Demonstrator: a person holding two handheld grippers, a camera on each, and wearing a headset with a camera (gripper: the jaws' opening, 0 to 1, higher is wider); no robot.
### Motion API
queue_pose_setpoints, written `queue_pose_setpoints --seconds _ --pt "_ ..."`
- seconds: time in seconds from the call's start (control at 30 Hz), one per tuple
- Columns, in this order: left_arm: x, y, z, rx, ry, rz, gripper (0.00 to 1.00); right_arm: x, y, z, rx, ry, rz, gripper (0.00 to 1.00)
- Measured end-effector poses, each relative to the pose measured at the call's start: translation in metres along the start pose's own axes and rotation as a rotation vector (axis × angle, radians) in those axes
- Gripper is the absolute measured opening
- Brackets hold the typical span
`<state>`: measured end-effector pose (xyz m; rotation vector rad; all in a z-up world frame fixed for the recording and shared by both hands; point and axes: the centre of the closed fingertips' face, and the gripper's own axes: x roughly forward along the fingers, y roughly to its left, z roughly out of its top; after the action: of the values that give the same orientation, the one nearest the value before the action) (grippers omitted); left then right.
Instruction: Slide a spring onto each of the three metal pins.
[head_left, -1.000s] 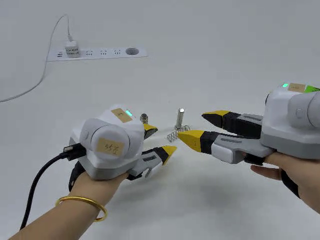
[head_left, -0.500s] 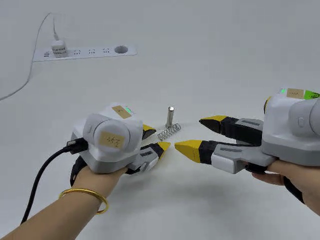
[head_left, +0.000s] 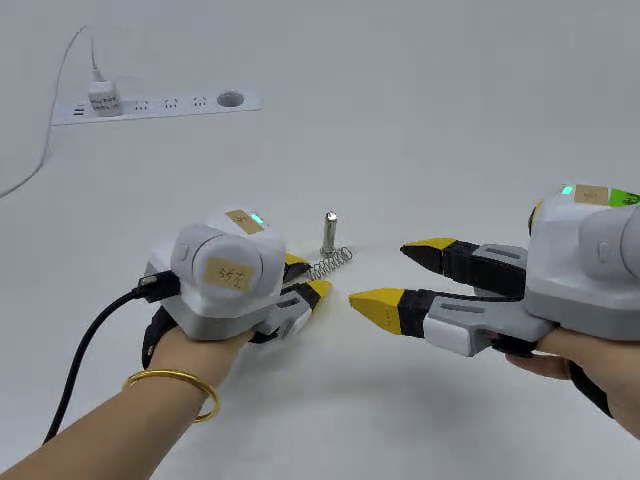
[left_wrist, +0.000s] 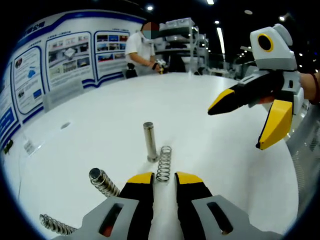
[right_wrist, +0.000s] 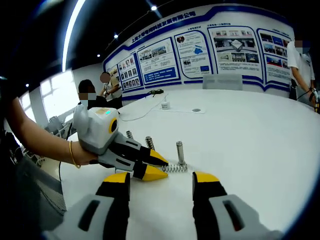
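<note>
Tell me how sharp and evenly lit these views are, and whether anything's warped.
Head view: soft even light, spring and pin sharp. Left gripper view: fisheye bends the table edge. Right gripper view: wall posters curve, bright streak upper left.

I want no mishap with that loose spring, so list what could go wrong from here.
The loose spring lies just at the tips of the left gripper; a pinch on its end may flick it away. It rests beside the bare pin, which closing jaws could tip. The open right gripper hovers close and might collide.
</note>
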<state>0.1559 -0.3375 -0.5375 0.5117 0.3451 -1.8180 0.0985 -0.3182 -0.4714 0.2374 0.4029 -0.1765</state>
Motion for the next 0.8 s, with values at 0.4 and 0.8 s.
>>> queue_pose_setpoints --seconds 0.4,0.8 --pt "-0.004 -0.004 -0.002 -0.023 0.006 -0.013 0.10 -0.002 -0.005 0.001 0.033 -0.009 -0.015 0.51" --pt "-0.020 -0.011 -0.005 -0.062 -0.011 -0.044 0.10 0.000 -0.011 0.004 0.094 -0.015 -0.035 0.51"
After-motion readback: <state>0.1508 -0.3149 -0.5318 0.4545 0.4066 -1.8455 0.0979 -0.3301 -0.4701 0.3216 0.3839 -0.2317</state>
